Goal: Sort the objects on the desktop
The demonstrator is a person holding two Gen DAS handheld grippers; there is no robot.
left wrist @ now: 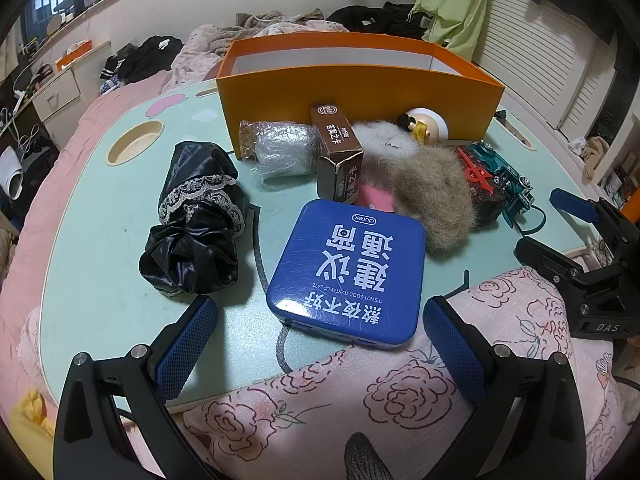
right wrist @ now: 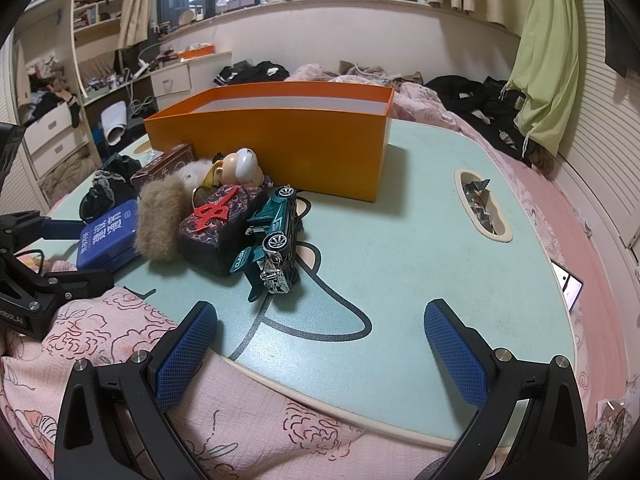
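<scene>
An open orange box [left wrist: 356,96] stands at the back of the mint table [left wrist: 100,240]; it also shows in the right wrist view [right wrist: 280,148]. In front lie a blue tin [left wrist: 348,272], black lace cloth [left wrist: 196,232], a silver packet [left wrist: 280,152], a brown carton [left wrist: 338,152], furry pieces [left wrist: 432,188], a dark pouch with a red clip [right wrist: 216,228] and a teal toy car [right wrist: 272,240]. My left gripper [left wrist: 316,344] is open and empty just before the blue tin. My right gripper [right wrist: 320,344] is open and empty over the table's near edge, below the car.
A pink floral quilt [left wrist: 360,400] covers the near side. The table has a round cup hole [left wrist: 136,146] and a slot holding wrappers [right wrist: 480,204]. A phone [right wrist: 568,284] lies at the right edge. A small figurine [right wrist: 240,168] leans by the box.
</scene>
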